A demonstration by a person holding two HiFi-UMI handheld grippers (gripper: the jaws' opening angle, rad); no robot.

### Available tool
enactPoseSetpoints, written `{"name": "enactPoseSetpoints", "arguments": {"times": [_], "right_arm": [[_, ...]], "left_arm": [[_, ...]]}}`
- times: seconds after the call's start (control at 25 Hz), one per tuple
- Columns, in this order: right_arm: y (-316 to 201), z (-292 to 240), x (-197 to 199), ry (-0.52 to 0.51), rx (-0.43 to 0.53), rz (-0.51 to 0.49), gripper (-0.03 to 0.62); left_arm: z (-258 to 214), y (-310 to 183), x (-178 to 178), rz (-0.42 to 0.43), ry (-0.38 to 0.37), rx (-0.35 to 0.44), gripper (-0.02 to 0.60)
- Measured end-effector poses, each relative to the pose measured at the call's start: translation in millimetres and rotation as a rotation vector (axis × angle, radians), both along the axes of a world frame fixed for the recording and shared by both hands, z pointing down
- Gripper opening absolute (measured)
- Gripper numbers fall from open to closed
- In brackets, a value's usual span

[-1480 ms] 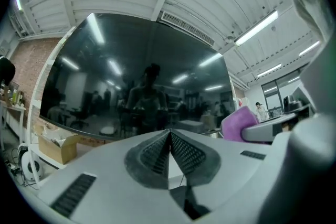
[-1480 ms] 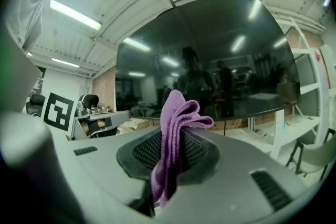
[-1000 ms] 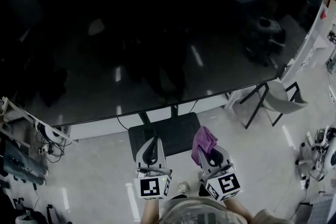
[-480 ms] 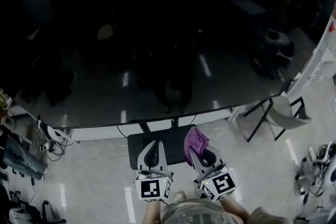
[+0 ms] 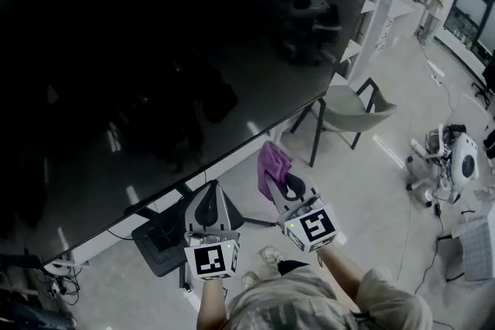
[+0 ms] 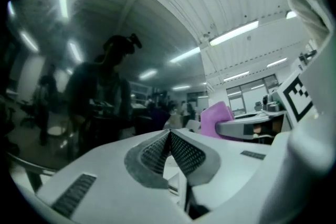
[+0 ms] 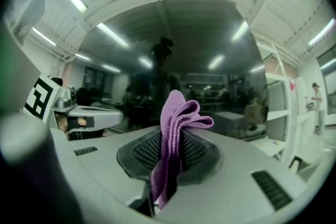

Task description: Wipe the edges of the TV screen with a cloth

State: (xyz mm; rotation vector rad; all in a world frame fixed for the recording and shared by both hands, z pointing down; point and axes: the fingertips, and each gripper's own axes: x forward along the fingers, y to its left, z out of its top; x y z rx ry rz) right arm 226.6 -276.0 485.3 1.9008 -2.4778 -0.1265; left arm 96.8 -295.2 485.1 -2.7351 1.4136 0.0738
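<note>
While the left tool point(image 5: 207, 197) sits pressed together, the right tool point(image 5: 283, 183) pinches a purple cloth point(image 5: 272, 160).

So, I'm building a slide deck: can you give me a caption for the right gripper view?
Right claw shut on a folded purple cloth, facing the dark, reflective TV screen.

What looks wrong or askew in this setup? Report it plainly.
Nothing stands out. The purple cloth is bunched but pinched between the jaws of the right gripper. The left gripper is shut and empty. The TV screen shows only reflections, no visible damage.
</note>
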Motion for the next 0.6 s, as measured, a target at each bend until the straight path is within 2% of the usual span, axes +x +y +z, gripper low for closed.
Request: {"name": "enactPoseSetpoints", "arguments": {"times": [0.12,0.28,0.44,0.6], "right_arm": [[-8,6,87,0.046,0.009,0.178,0.055],[-23,22,181,0.037,0.001,0.339,0.054],[-52,50,252,-0.072,-0.036,0.409,0.055],[-85,69,291,-0.149,-0.050,0.416,0.055]], "left_arm": [[2,-10,71,0.133,-0.013,0.015,0.015],[11,-23,138,0.229,-0.046,-0.004,0.015],[29,-44,196,0.301,-0.055,-0.043,0.015],[30,-63,246,0.347,-0.040,-0.055,0.015]]}}
